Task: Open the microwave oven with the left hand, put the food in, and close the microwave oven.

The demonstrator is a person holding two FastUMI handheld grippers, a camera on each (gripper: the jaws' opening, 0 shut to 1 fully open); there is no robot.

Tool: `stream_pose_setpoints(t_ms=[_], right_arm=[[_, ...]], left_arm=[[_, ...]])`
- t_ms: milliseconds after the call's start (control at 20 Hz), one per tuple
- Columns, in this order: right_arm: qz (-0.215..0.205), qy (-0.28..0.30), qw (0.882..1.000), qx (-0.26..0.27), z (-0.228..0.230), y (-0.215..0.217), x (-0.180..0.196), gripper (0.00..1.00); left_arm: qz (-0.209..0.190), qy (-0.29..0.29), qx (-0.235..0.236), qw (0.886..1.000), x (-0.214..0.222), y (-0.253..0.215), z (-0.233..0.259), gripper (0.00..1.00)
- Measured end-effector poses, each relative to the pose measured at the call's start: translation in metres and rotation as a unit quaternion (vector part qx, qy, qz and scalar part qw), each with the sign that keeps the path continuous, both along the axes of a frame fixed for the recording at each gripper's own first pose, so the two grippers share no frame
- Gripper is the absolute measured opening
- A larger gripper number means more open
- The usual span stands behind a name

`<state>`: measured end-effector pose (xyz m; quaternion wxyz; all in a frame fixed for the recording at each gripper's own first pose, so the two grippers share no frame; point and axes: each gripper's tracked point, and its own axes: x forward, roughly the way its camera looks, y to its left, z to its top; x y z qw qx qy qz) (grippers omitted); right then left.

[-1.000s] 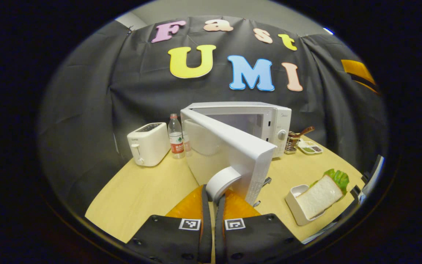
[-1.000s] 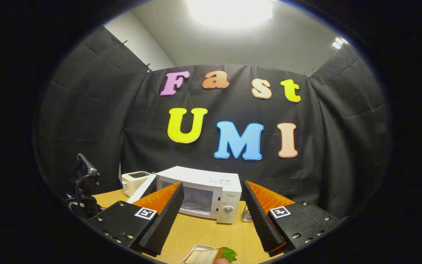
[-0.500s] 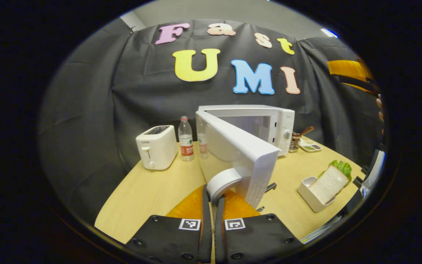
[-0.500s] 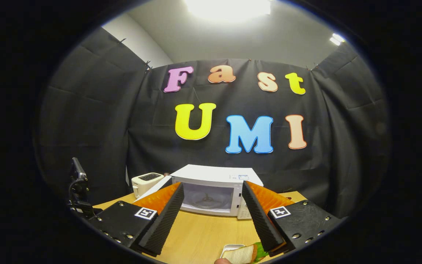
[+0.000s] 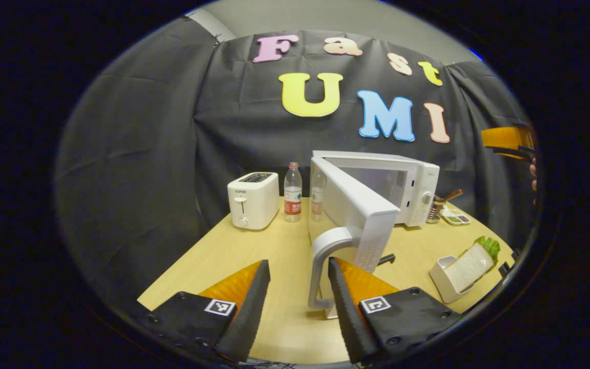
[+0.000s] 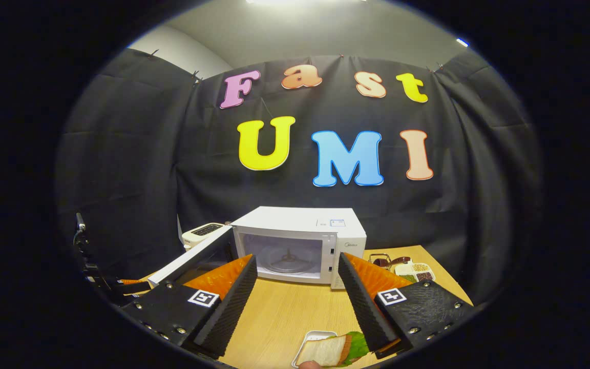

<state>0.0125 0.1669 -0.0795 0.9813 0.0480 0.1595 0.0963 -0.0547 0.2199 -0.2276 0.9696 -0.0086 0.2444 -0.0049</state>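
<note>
The white microwave stands at the back of the table with its door swung wide open. My left gripper is open; the door's curved handle stands between its fingers, close to the right one, and neither finger presses on it. A sandwich with lettuce sits in a small white tray to the right. In the right gripper view, the microwave's cavity with its turntable faces me. My right gripper is open and holds nothing, above the sandwich.
A white toaster and two water bottles stand left of the microwave. A cup of utensils and a small condiment dish sit to its right. Bare wooden tabletop lies in front of the microwave.
My left gripper has opened, let go of the door handle and drawn back from it. The door has swung a little wider. The right gripper's view has tipped down toward the table.
</note>
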Motion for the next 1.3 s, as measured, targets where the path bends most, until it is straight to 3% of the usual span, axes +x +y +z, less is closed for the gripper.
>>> stream_pose_setpoints(t_ms=[150,300,400,550,750,950,1100,1150,1200,1300], right_arm=[[0.013,0.043,0.999,-0.012,-0.037,-0.018,0.001,0.96],[0.027,0.09,0.995,-0.016,-0.076,-0.035,-0.004,0.96],[0.036,0.131,0.991,-0.015,-0.105,-0.046,-0.008,0.96],[0.049,0.189,0.981,-0.011,-0.144,-0.058,-0.021,0.97],[0.063,0.259,0.963,0.025,-0.181,-0.062,-0.042,0.98],[0.06,0.336,0.939,0.049,-0.216,-0.07,-0.066,0.99],[0.056,0.394,0.911,0.105,-0.232,-0.068,-0.082,0.99],[0.056,0.413,0.901,0.122,-0.237,-0.067,-0.088,0.99],[0.056,0.428,0.891,0.14,-0.242,-0.066,-0.091,0.99],[0.057,0.462,0.866,0.18,-0.248,-0.06,-0.098,0.96]], left_arm=[[0.039,-0.038,0.026,0.998,-0.007,0.01,0.045,0.96],[0.073,-0.084,0.041,0.993,-0.007,0.014,0.099,0.91],[0.091,-0.114,0.045,0.988,-0.006,0.013,0.13,0.99],[0.113,-0.154,0.056,0.98,-0.007,0.008,0.173,0.95],[0.127,-0.194,0.065,0.971,-0.009,-0.007,0.212,0.99],[0.14,-0.204,0.078,0.966,-0.014,-0.022,0.225,0.96],[0.146,-0.199,0.085,0.965,-0.02,-0.037,0.221,0.95],[0.147,-0.197,0.086,0.966,-0.022,-0.043,0.218,0.99],[0.147,-0.196,0.088,0.966,-0.023,-0.049,0.219,0.91],[0.151,-0.192,0.091,0.965,-0.025,-0.06,0.217,0.99]])
